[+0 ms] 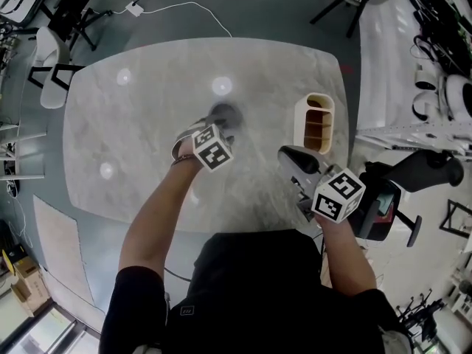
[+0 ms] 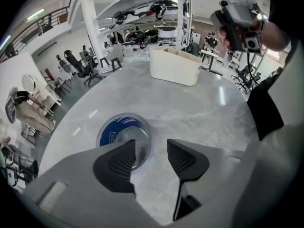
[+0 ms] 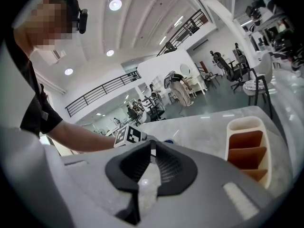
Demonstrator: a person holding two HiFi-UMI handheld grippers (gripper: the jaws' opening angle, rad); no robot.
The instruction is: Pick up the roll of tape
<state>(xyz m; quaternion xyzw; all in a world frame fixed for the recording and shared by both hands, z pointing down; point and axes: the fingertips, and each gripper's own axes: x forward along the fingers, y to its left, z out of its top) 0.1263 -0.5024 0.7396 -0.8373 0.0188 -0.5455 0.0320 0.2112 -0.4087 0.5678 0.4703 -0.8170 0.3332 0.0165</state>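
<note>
Left gripper is down low over the table, jaws spread moderately wide with only bare marble showing in the gap, so nothing is held yet. Just past the left jaw lies the tape, flat on the marble, blue core up, its near edge tucked behind that jaw's tip. It looks like the approach step, the grab not yet made. The roll sits off toward the left jaw rather than centred, so the next move likely calls for a small shift that way and a drop, one jaw into the core or both around the wall, then a squeeze. Further out stands the caddy, well apart from the roll. The right gripper is held up off to the side, jaws pressed together on nothing, out of play.
</note>
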